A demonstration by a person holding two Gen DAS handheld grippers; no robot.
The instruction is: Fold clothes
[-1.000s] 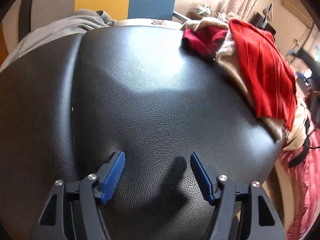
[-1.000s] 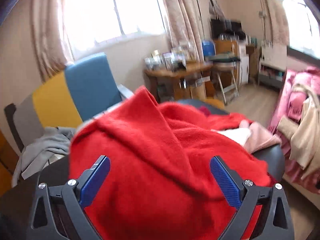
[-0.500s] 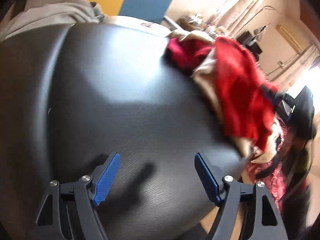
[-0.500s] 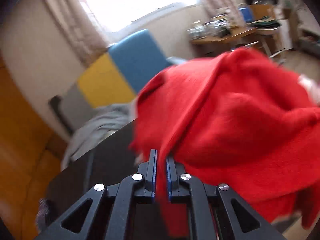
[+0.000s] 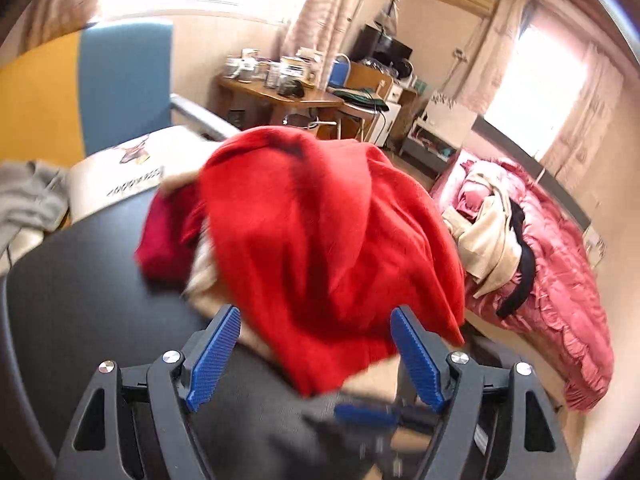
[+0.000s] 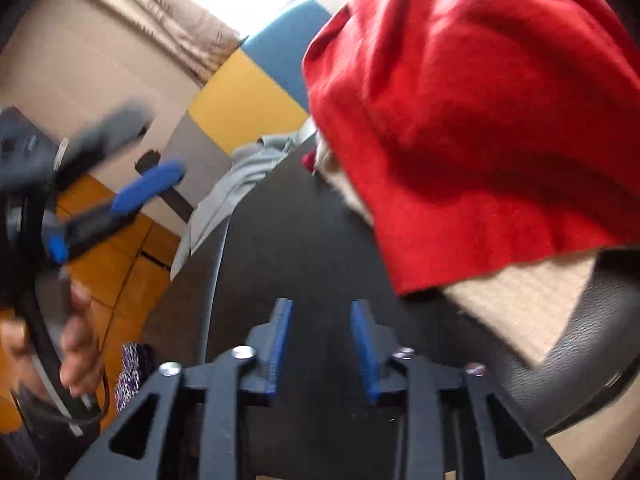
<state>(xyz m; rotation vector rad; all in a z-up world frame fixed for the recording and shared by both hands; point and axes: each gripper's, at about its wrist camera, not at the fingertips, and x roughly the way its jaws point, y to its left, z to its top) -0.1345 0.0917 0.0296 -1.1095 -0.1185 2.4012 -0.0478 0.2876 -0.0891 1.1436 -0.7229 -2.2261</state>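
Observation:
A bright red garment (image 5: pixel 320 220) lies heaped on a beige one (image 5: pixel 208 288) at the far right of the black leather surface (image 5: pixel 80 300). My left gripper (image 5: pixel 316 356) is open, and the red cloth's near edge lies loose between its blue pads without being pinched. In the right wrist view the red garment (image 6: pixel 480 120) hangs over the beige one (image 6: pixel 520 312). My right gripper (image 6: pixel 322 340) sits low over the bare black surface (image 6: pixel 300 240); its jaws are opening with nothing between them. A hand (image 6: pixel 76 344) holds the blurred left gripper, with one blue finger (image 6: pixel 148 184) showing.
A dark red garment (image 5: pixel 164 240) lies left of the pile. A grey garment (image 5: pixel 28 196) is draped at the far left by a blue and yellow chair (image 5: pixel 124 80). A pink bed (image 5: pixel 560 260) with clothes stands to the right, a cluttered desk (image 5: pixel 280 96) behind.
My right gripper, shut on the red cloth half a second ago, has let go, dropped toward the black surface and parted its jaws. My left gripper has risen and swung toward the red pile.

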